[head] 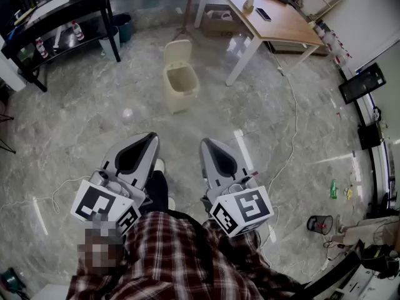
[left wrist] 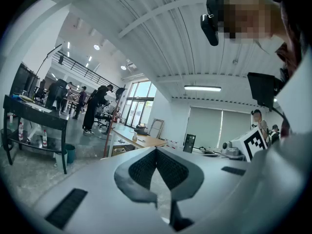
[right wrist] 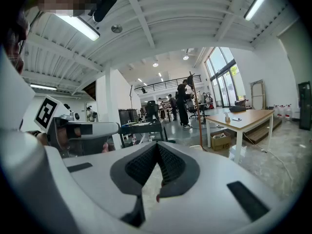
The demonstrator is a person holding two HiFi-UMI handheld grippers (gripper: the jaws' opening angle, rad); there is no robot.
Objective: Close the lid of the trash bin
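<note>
The cream trash bin (head: 181,86) stands on the marble floor ahead of me, its lid (head: 177,51) tipped up and back so the inside shows. Both grippers are held low and close to my body, well short of the bin. My left gripper (head: 152,139) is shut with nothing in it; in its own view the jaws (left wrist: 156,151) meet at the tips and point out over the room. My right gripper (head: 207,144) is also shut and empty, with its pads meeting (right wrist: 157,146). A cream edge (right wrist: 197,146), likely the bin's lid, peeks just above the right gripper.
A wooden table (head: 275,19) with white legs stands right of the bin, a cardboard box (head: 219,19) beneath it. A black shelf unit (head: 56,17) stands at far left, with a blue bucket (head: 123,26) beside it. A white cable (head: 291,136) trails along the floor. People stand far off (left wrist: 92,106).
</note>
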